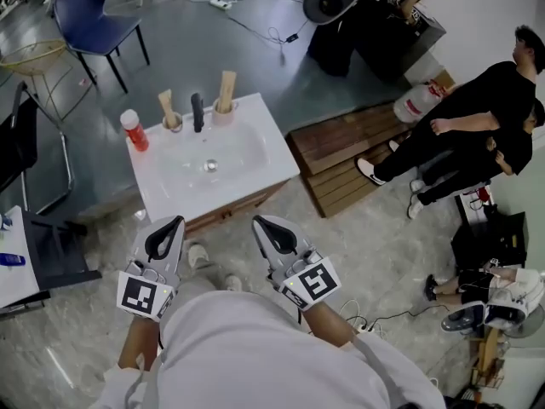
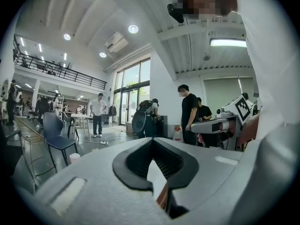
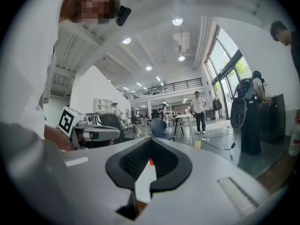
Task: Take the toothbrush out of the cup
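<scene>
My left tongs (image 1: 174, 223) and right tongs (image 1: 259, 222) are both pressed together and empty, short of the white basin (image 1: 255, 173). The toothbrush (image 1: 226, 88) stands in its cup (image 1: 223, 115) on the basin's back rim. Grey floor (image 1: 213, 49) and a blue chair (image 1: 89, 15) lie beyond.

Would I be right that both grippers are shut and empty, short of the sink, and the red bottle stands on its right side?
No: the head view shows the red bottle on the left side of the sink. The left gripper and right gripper are indeed shut, empty, short of it.
</scene>
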Available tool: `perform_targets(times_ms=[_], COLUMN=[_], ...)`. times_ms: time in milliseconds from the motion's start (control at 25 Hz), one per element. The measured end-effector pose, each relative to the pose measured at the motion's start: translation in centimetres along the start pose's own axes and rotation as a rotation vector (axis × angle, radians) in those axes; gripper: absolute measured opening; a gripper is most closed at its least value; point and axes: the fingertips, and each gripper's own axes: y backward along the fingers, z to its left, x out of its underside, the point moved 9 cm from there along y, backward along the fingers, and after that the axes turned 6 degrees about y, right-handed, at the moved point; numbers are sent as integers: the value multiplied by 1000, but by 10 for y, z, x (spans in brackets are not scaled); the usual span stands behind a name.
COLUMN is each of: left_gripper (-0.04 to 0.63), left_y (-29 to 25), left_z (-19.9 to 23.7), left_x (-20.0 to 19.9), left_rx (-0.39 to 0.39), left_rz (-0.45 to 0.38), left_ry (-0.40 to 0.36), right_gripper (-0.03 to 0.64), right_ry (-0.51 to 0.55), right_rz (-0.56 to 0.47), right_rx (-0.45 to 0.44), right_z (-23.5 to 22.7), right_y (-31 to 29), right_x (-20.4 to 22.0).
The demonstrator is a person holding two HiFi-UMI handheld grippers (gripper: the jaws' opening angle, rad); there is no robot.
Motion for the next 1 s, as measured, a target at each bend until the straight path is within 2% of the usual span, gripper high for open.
perform_targets(times_ms=[640, 1000], left_gripper=[5, 5], left_y=[-67, -100], left_z=[116, 141], left_x=[-15, -18], left_rx=[74, 38], left_rz=[-16, -16], left_ry=[22, 26], right_gripper=[2, 2], right_ry=[17, 10], right_rz=[27, 38], right_rx=[60, 16], right_z=[-37, -73], right_y=[-121, -160], right_x=[-10, 6])
